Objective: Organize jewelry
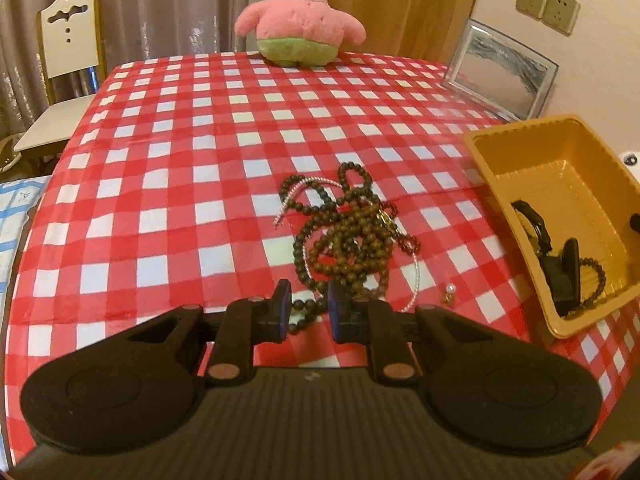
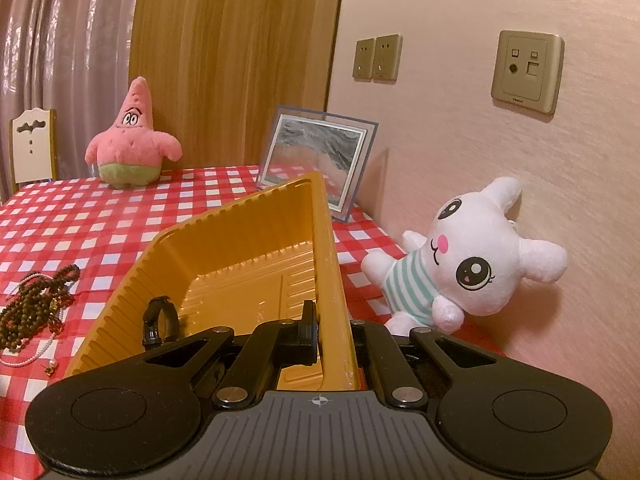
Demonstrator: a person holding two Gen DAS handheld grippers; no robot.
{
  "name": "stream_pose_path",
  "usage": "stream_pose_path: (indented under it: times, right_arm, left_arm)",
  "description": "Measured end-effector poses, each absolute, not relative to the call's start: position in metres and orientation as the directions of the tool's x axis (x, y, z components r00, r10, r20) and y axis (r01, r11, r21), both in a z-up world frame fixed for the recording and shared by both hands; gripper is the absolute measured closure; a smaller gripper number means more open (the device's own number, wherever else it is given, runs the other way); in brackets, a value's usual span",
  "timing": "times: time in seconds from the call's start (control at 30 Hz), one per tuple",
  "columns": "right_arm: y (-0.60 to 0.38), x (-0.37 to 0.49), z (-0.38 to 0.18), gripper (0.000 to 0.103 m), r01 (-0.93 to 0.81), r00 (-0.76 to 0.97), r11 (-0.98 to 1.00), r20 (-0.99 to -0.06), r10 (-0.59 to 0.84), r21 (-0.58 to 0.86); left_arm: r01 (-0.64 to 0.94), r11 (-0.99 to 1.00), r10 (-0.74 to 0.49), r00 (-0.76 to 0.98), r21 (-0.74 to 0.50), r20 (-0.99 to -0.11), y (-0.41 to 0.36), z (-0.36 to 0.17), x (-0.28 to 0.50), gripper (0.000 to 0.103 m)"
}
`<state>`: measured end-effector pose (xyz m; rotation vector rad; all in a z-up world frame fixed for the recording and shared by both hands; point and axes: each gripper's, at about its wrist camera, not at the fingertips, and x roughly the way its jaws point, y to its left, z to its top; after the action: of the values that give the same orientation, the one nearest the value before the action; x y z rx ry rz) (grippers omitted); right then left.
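A tangle of dark and brown bead strands (image 1: 348, 240) (image 2: 32, 312) lies mid-table on the red checked cloth, with a thin white pearl strand (image 1: 416, 280) running through it. A small pearl earring (image 1: 450, 292) (image 2: 51, 366) sits beside it. My left gripper (image 1: 310, 312) hovers over the pile's near end. Its jaws stand slightly apart, beads show in the gap, and the pads press nothing. The yellow tray (image 1: 560, 184) (image 2: 240, 256) holds a black watch-like band (image 1: 536, 228) (image 2: 160, 320) and a bead bracelet (image 1: 594, 276). My right gripper (image 2: 334, 332) is shut on the tray's right wall.
A pink starfish plush (image 1: 298, 24) (image 2: 134, 140) stands at the table's far edge. A picture frame (image 1: 504, 68) (image 2: 316, 156) leans at the back right. A white plush (image 2: 468, 256) rests against the wall. A chair (image 1: 68, 40) stands far left.
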<state>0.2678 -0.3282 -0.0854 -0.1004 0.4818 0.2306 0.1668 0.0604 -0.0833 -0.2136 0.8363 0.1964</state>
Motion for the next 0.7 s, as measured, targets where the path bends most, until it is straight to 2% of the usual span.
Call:
stream_pose_path:
  times: [0.4,0.7]
  right_arm:
    - [-0.329,0.268,-0.084,0.099,-0.243,0.862,0.969,-0.468,0.196,-0.043]
    - [-0.328,0.268,-0.084,0.099,-0.244,0.862,0.969,-0.468,0.196,-0.044]
  left_arm:
    - [-0.157,0.980,0.009,0.650,-0.122,-0.760,0.039,-0.091,0.173,0.087]
    - [0.003,0.991,-0.104,0.644,-0.133,-0.758,-0.004,-0.102,0.193,0.087]
